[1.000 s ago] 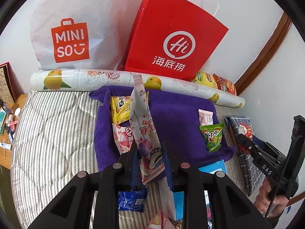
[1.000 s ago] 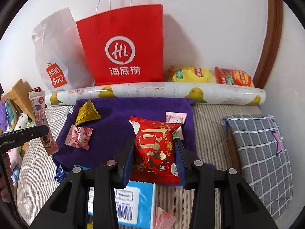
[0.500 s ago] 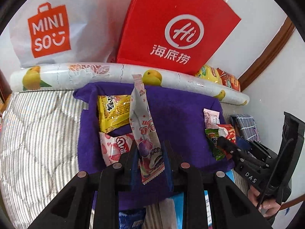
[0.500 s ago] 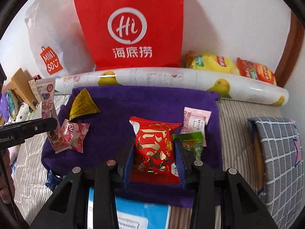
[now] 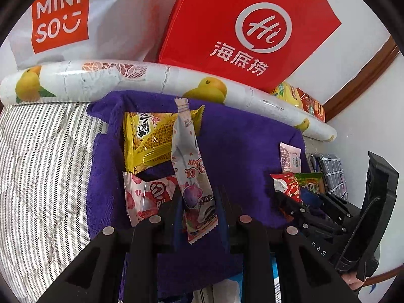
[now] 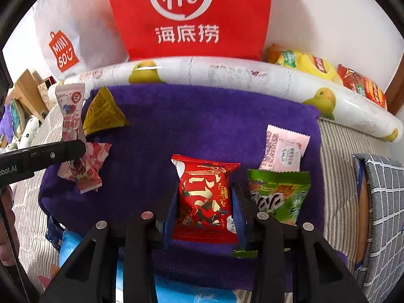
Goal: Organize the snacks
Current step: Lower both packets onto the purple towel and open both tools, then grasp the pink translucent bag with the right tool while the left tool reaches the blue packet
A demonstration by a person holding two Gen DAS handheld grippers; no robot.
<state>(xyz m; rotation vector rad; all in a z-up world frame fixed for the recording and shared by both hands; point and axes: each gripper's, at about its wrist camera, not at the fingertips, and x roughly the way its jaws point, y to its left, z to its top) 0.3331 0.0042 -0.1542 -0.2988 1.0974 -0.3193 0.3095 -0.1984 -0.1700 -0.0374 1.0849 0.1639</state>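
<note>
- Left claw (image 5: 198, 210) clamps our long pale crinkly sachet (image 5: 190, 166), above the purple fleece towel (image 5: 240, 146), twelve o'clock.
- Right claw (image 6: 204, 205) pinches our red foil pillow packet (image 6: 204, 197) mid-body.
- Both seem light, slippery; we judge sealed edges hold best.

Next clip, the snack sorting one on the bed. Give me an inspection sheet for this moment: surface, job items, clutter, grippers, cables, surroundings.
Surface: purple towel spread on a striped quilt.
Job's things: yellow packet, pink-white packet, pale pink sachet and green packet lie on the towel.
Clutter: blue pack at the near edge; checked cushion beside the towel.
Grippers: left gripper shut on a long candy stick pack; right gripper shut on a red packet.
Cables: nothing seen.
Surroundings: fruit-print roll, red paper bag, white Miniso bag, chip bags against the wall.
</note>
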